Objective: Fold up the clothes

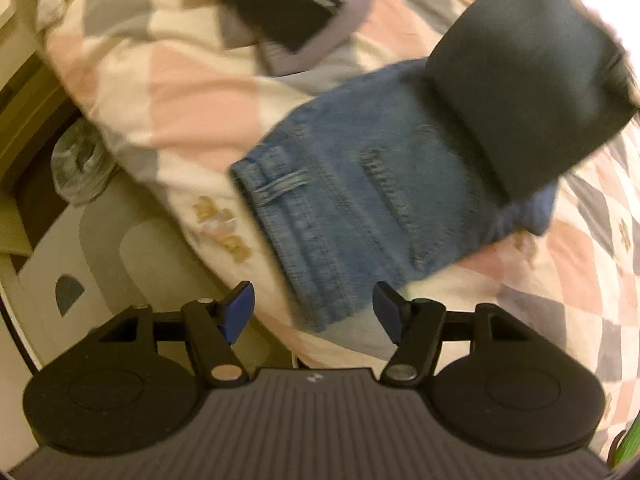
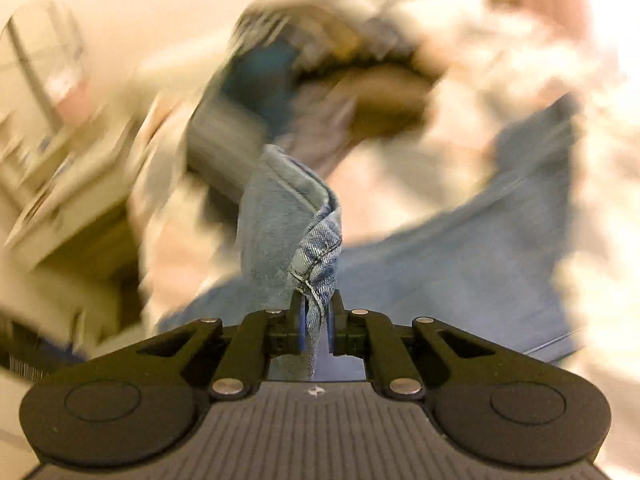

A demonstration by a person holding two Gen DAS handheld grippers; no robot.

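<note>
The right view is very blurry, so the room is hard to make out. The right gripper [image 2: 316, 316] pinches a jeans [image 2: 292, 220] hem that sticks up past its jaws. The left gripper [image 1: 313, 312] is spread wide, holding nothing; folded jeans [image 1: 360, 200] lie just ahead on the quilt [image 1: 160, 92], slanting up-right, partly under a dark cloth [image 1: 528, 76].

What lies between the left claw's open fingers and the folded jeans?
In the left wrist view, only bare checked quilt separates the left claw from the jeans; nothing else intervenes.

Room beyond the jeans [image 2: 292, 224] is motion-blurred.
</note>
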